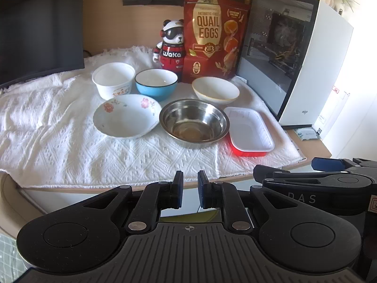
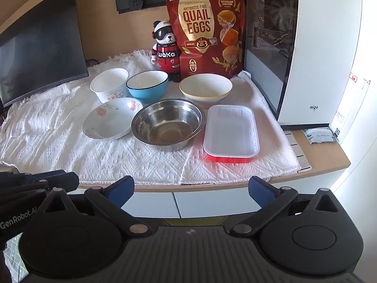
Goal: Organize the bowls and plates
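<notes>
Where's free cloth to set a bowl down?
Free: the cloth left of the floral bowl, up to the monitor, and the front strip before the steel bowl. Crowded: the dishes from paper cup to red tray.

Panda figurine (image 1: 170,44), quail-egg bag (image 1: 213,35) – white PC case (image 1: 294,56), monitor (image 1: 40,30).

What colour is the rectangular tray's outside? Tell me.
Red outside, white inside: rectangular tray, clearest in the right wrist view.
</notes>
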Motion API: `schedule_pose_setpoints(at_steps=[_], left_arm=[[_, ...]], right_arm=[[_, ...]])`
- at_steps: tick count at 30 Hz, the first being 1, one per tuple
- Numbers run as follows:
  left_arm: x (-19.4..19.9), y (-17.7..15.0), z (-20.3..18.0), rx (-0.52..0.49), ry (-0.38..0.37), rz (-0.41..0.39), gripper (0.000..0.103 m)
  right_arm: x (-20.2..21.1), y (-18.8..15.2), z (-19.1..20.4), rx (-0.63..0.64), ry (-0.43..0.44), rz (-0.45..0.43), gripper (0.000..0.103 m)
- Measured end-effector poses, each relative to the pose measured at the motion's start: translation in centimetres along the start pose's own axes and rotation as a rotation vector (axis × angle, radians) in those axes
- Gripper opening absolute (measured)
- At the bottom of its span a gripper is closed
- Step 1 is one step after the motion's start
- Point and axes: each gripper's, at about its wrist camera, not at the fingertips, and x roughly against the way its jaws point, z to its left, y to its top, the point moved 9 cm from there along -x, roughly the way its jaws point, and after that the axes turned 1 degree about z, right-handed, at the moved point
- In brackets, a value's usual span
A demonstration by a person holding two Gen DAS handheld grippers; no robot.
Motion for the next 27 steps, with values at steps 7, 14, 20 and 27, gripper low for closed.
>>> schedule_pose_setpoints(at_steps=[7, 14, 20, 27], left_arm=[[-0.14, 0.11, -0.16, -0.003, -0.004, -0.002, 0.016], [-0.21, 0.23, -0.32, -0.005, -0.007, -0.001, 0.016], [-0.22, 0.18, -0.32, -0.004, -0.008, 0.001, 0.016], [-0.33, -0.16, -0.29, 0.002, -0.006, 0.003, 0.016]], right_arm=[[-0.1, 0.17, -0.15, -0.002, 0.003, 0.002, 0.103], [-0.21, 0.23, -0.09, -0.005, 0.011, 0.008, 0.103], [-0.09, 0.07, 0.06, -0.005, 0.017, 0.009, 0.103], [0.03, 0.08, 0.14, -0.005, 0.017, 0.008, 0.103]])
